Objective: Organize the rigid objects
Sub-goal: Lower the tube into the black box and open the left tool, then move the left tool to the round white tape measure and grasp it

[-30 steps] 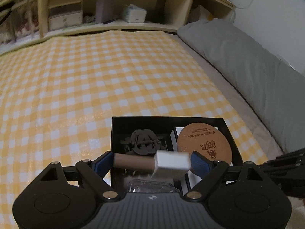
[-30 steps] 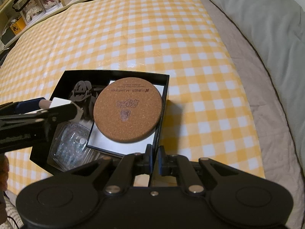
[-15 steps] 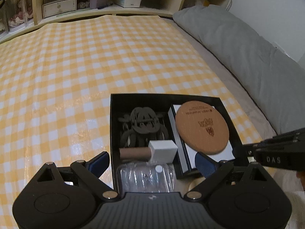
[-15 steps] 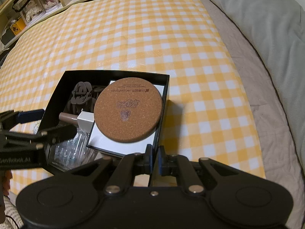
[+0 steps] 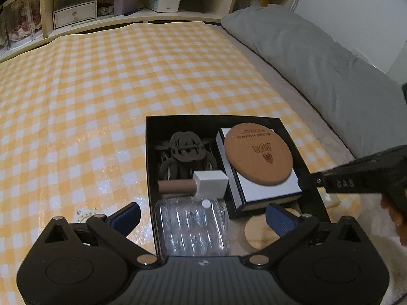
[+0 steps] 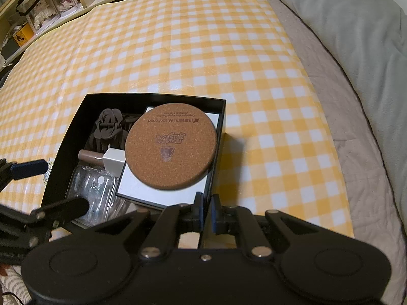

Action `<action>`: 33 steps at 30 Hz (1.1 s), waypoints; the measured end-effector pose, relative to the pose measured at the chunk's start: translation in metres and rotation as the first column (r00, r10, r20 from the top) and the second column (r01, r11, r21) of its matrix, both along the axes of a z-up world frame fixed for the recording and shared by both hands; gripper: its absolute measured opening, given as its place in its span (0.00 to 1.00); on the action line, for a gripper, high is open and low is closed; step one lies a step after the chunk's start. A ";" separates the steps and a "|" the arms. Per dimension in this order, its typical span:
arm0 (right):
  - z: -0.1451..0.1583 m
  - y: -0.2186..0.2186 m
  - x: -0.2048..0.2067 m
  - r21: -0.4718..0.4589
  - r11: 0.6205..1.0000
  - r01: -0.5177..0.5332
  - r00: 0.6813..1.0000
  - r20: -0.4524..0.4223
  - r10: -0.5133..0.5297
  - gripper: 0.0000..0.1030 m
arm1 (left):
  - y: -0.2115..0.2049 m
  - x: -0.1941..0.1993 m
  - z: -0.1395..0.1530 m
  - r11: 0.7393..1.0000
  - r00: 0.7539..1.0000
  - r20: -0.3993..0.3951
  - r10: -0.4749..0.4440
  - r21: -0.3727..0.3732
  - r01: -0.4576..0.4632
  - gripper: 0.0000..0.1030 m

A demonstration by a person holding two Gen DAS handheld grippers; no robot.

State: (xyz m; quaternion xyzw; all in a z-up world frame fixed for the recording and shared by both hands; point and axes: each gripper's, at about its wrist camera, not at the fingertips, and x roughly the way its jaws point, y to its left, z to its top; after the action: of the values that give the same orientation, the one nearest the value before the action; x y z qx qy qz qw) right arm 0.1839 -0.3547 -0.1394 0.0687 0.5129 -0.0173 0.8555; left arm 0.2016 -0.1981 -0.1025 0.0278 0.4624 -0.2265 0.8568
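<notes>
A black box (image 5: 150, 152) lies open on the yellow checked cloth. Inside it a brown tube with a white cap (image 5: 193, 186) rests between dark hair claws (image 5: 183, 150) and a clear plastic case (image 5: 190, 226). A cork coaster (image 5: 258, 155) sits on a white-topped box (image 5: 264, 193). My left gripper (image 5: 203, 216) hovers over the clear case, its jaws opening wide with nothing held. My right gripper (image 6: 206, 216) is shut on the near right wall of the black box (image 6: 63, 152). The right wrist view also shows the tube (image 6: 101, 157) and the coaster (image 6: 170, 147).
A grey pillow (image 5: 318, 58) runs along the right side of the bed. Wooden shelves (image 5: 142, 12) with a tissue box and small drawers stand at the back. A pale wooden disc (image 5: 257, 233) shows at the box's near edge. A hand (image 5: 396, 213) holds the right gripper.
My left gripper let go of the capped tube, which now lies in the box. The gripper drew back towards the near edge with its jaws spreading. The right gripper stayed put.
</notes>
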 end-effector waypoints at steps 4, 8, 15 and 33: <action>0.000 0.000 0.000 0.000 1.000 0.000 1.000 0.000 0.000 0.08 | 0.003 -0.014 0.006 1.000 1.000 0.011 -0.028 -0.004 0.028 1.00; 0.000 0.000 0.000 -0.004 1.000 -0.001 1.000 -0.001 0.001 0.08 | 0.010 -0.030 0.009 0.997 0.997 0.010 -0.074 0.013 0.074 1.00; 0.000 0.001 0.000 -0.005 1.000 -0.001 1.000 -0.001 0.001 0.08 | 0.037 -0.050 0.005 0.991 0.991 0.006 -0.133 0.035 0.132 1.00; -0.001 0.004 -0.001 -0.019 1.000 -0.012 1.000 -0.001 0.012 0.08 | 0.104 -0.024 -0.064 0.978 0.986 0.069 -0.150 0.157 0.138 1.00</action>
State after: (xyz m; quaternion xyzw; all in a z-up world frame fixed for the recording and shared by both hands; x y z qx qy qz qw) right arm 0.1830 -0.3508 -0.1400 0.0574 0.5133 -0.0173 0.8561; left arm 0.1779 -0.0940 -0.1665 0.1356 0.4401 -0.2510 0.8514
